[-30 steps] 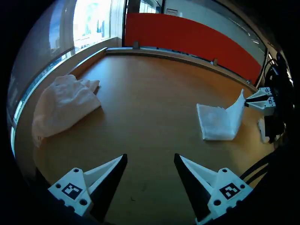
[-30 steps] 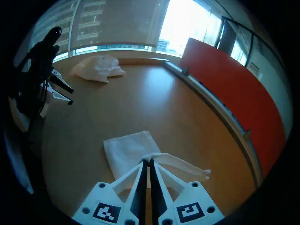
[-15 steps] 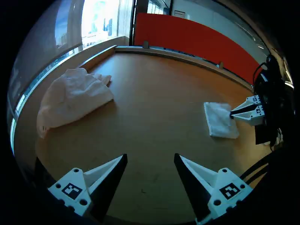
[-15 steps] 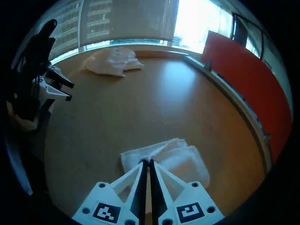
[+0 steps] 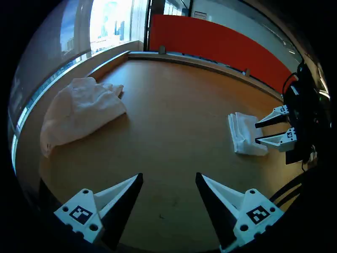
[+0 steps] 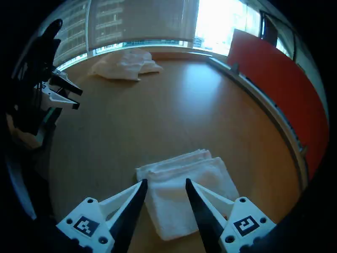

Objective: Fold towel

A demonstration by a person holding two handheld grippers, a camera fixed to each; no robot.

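Observation:
A small white towel [image 6: 185, 189] lies folded flat on the wooden table [image 6: 168, 114]. My right gripper [image 6: 166, 184] stands open just over the towel's near edge, its fingers apart and holding nothing. In the left gripper view the same folded towel [image 5: 244, 133] lies at the right, with the right gripper [image 5: 258, 134] open beside it. My left gripper [image 5: 168, 179] is open low over bare wood, far from the towel. In the right gripper view the left gripper [image 6: 78, 98] shows at the far left, held by a dark-sleeved hand.
A crumpled pile of white cloth [image 5: 78, 111] lies near the window side of the table; in the right gripper view that pile [image 6: 122, 65] is at the far edge. A red partition [image 5: 219, 42] runs along the table's raised back rim.
My right gripper laid the lifted towel flap down onto the rest, then opened and let it go. The left gripper stayed open and barely moved.

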